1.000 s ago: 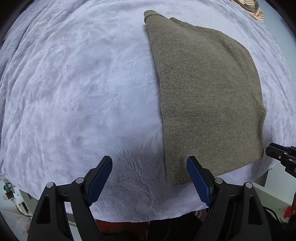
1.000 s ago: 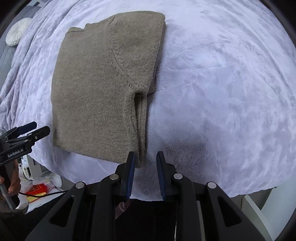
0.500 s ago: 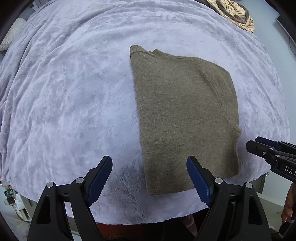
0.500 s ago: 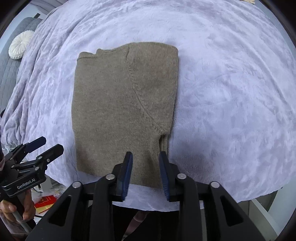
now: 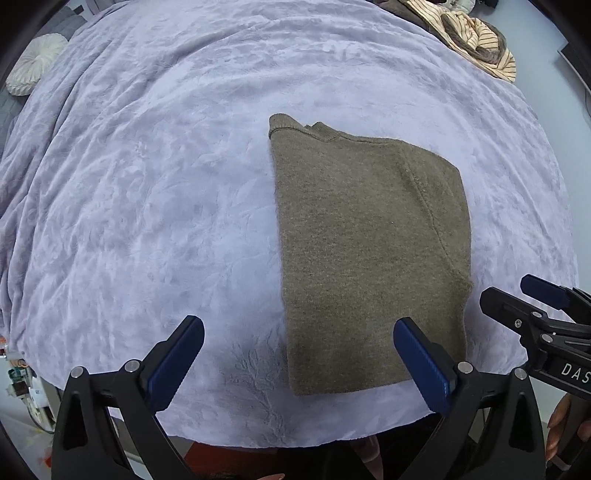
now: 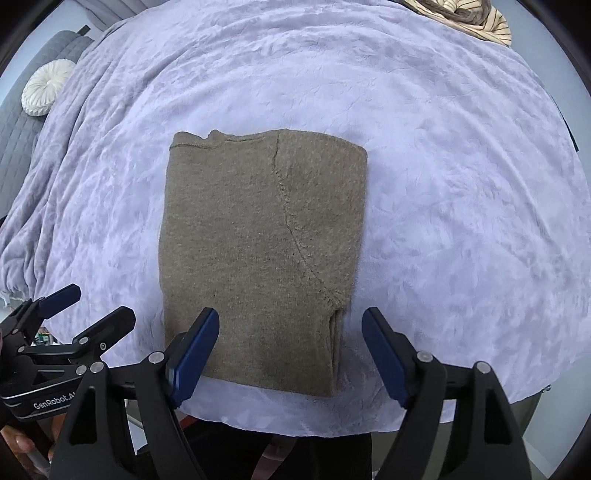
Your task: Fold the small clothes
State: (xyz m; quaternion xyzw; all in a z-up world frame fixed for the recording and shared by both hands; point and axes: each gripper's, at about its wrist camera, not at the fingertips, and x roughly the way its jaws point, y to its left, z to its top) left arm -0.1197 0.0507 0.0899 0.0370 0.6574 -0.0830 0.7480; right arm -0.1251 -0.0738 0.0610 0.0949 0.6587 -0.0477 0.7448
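Note:
An olive-brown knit sweater (image 5: pixel 369 251) lies folded into a neat rectangle on the lavender bedspread (image 5: pixel 147 221), near the front edge. It also shows in the right wrist view (image 6: pixel 258 251). My left gripper (image 5: pixel 295 365) is open and empty, held above the sweater's near left corner. My right gripper (image 6: pixel 291 354) is open and empty, held above the sweater's near right part. Each gripper shows in the other's view: the right one (image 5: pixel 539 306) at the right edge, the left one (image 6: pixel 74 317) at the lower left.
A pile of striped and brown clothes (image 5: pixel 472 37) lies at the far right of the bed, also seen in the right wrist view (image 6: pixel 465 14). A round white pillow (image 6: pixel 44 88) rests at the far left. The bed's front edge (image 5: pixel 295 439) runs just below the grippers.
Both grippers have pulled back and up from the sweater, so more bed shows. My right gripper, nearly shut before, has opened wide. The sweater lies still.

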